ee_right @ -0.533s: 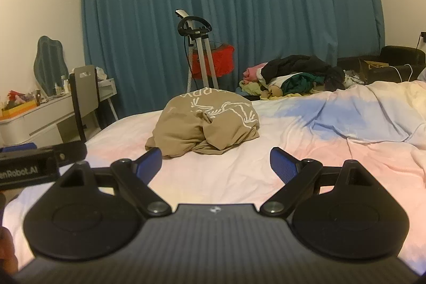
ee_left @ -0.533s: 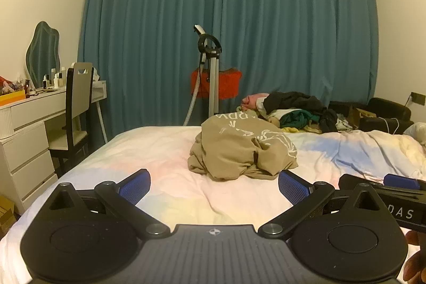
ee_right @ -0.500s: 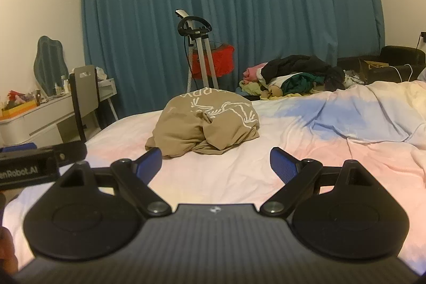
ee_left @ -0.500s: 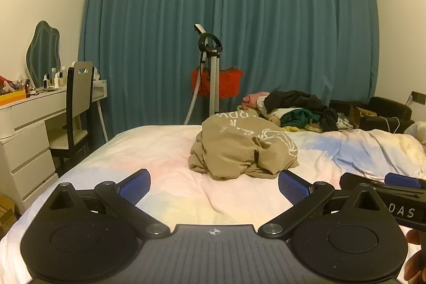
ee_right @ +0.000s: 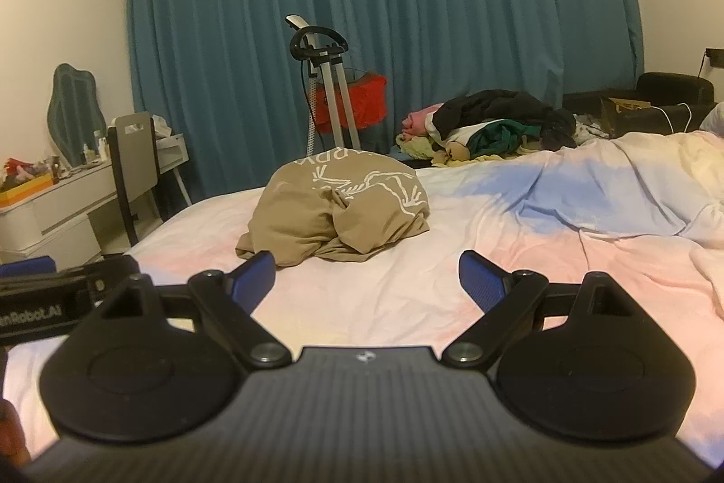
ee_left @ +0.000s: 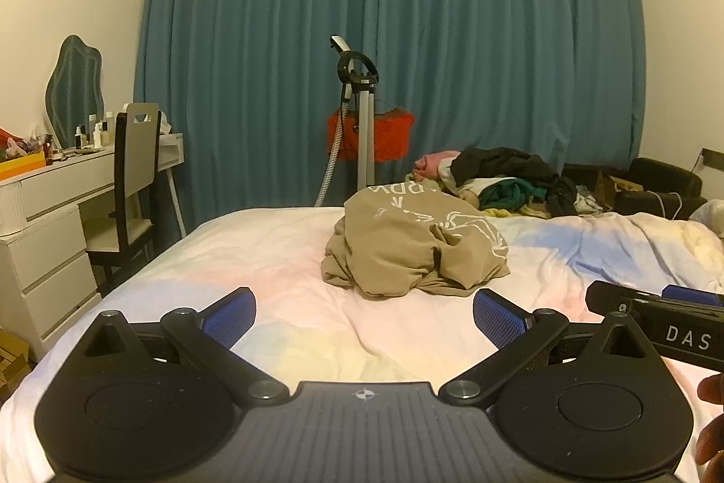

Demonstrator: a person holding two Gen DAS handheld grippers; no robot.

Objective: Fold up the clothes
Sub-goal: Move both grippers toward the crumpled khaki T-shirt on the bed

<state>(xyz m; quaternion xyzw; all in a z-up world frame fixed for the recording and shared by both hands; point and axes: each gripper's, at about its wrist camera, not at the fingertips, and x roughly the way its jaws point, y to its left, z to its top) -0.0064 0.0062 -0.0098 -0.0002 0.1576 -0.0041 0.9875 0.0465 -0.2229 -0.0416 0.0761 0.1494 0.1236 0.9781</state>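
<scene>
A crumpled tan garment (ee_left: 414,245) with a white print lies in a heap on the pastel bed cover (ee_left: 294,302), seen too in the right wrist view as the tan garment (ee_right: 337,211). My left gripper (ee_left: 364,313) is open, its blue pads wide apart, a short way in front of the heap and above the cover. My right gripper (ee_right: 366,277) is open as well, just short of the heap's near edge. Neither holds anything. Each gripper's body shows at the edge of the other's view.
A pile of mixed clothes (ee_left: 502,182) lies at the bed's far side. A garment steamer stand (ee_left: 359,121) rises before the blue curtain (ee_left: 407,30). A white dresser (ee_left: 45,238) and chair (ee_left: 131,184) stand left. A rumpled duvet (ee_right: 633,184) covers the right.
</scene>
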